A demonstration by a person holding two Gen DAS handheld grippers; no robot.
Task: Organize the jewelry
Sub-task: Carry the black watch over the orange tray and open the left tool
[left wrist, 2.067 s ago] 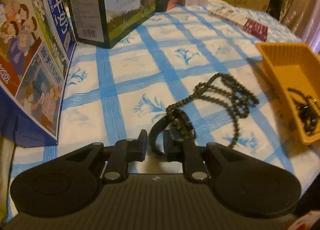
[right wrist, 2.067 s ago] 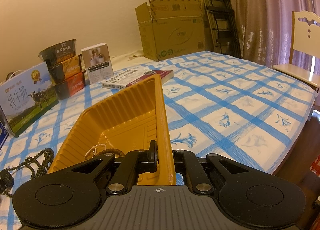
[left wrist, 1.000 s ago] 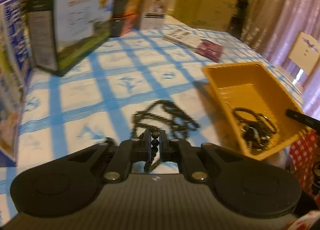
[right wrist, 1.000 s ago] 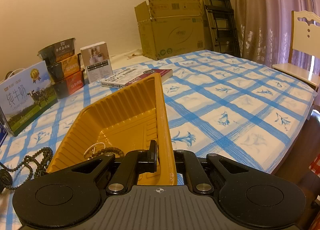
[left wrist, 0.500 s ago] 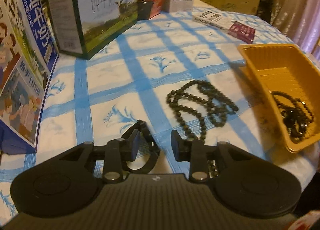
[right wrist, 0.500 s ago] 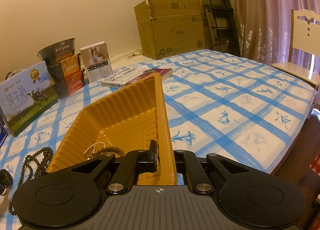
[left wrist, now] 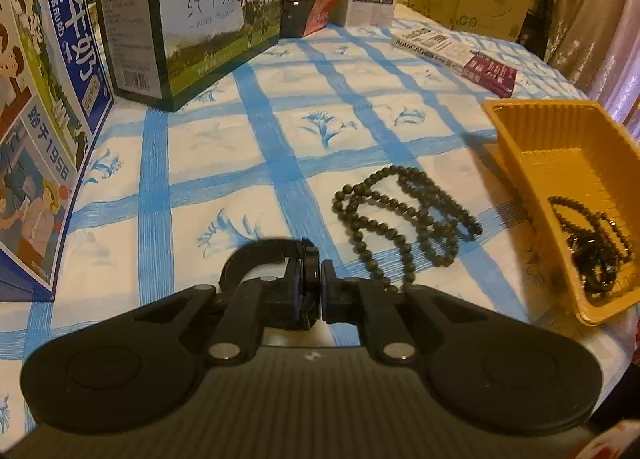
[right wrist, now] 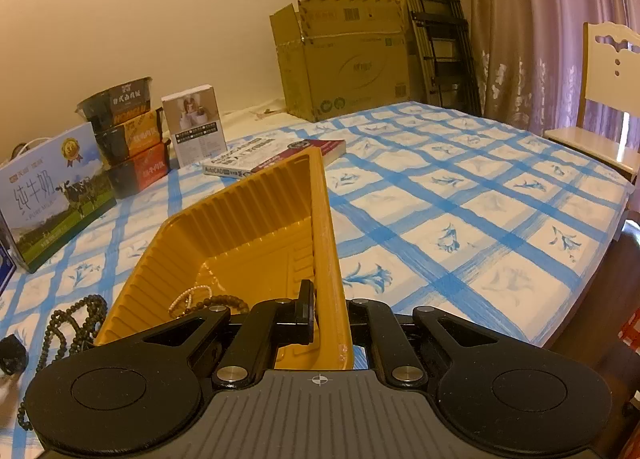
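My left gripper (left wrist: 320, 283) is shut on a black wristwatch (left wrist: 256, 255) at its round case, low over the cloth; the strap loops out to the left. A long dark bead necklace (left wrist: 404, 219) lies on the cloth just ahead to the right. The yellow tray (left wrist: 504, 131) stands at the right with dark bead jewelry (left wrist: 592, 243) in it. My right gripper (right wrist: 330, 315) is shut on the yellow tray's (right wrist: 248, 211) near rim. A pearl strand (right wrist: 188, 297) and brown beads (right wrist: 226, 302) lie inside. The necklace (right wrist: 68, 323) shows left of the tray.
Milk cartons (left wrist: 208, 15) and a blue box (left wrist: 36, 111) stand along the left and back. A book (left wrist: 456, 55) lies behind the tray. Stacked noodle bowls (right wrist: 128, 135), a cardboard box (right wrist: 344, 55) and a chair (right wrist: 608, 99) are further off. The table edge runs on the right.
My left gripper opened beside the watch, then closed on its case. The necklace it held a second ago lies on the cloth. The right gripper and tray have not moved.
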